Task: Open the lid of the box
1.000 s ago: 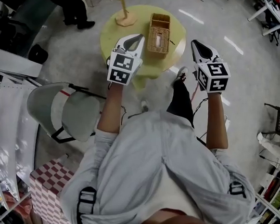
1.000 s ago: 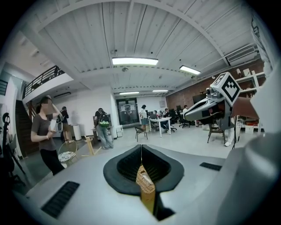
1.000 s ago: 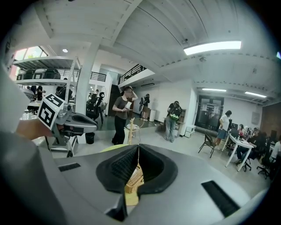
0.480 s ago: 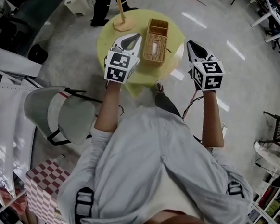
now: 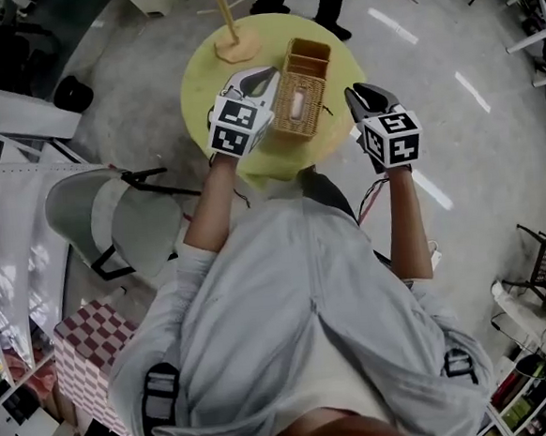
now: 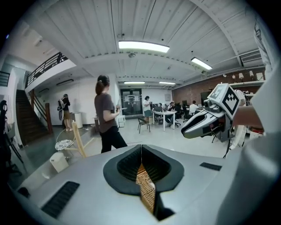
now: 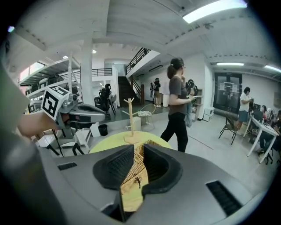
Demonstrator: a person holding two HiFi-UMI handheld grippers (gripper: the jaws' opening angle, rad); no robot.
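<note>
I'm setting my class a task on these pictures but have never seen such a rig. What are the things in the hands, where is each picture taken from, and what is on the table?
There is no robot: a person holds a two-jaw gripper in each hand. The head view is from a camera on the person's head, looking down. Each gripper view is from a camera riding on that tool, looking along its jaws. On the yellow table stand a woven box and a wooden stand. The left gripper is over the table beside the box, jaws together, holding nothing. The right gripper is at the box's other side; its jaws have just been opening and stand apart, with nothing between them.
</note>
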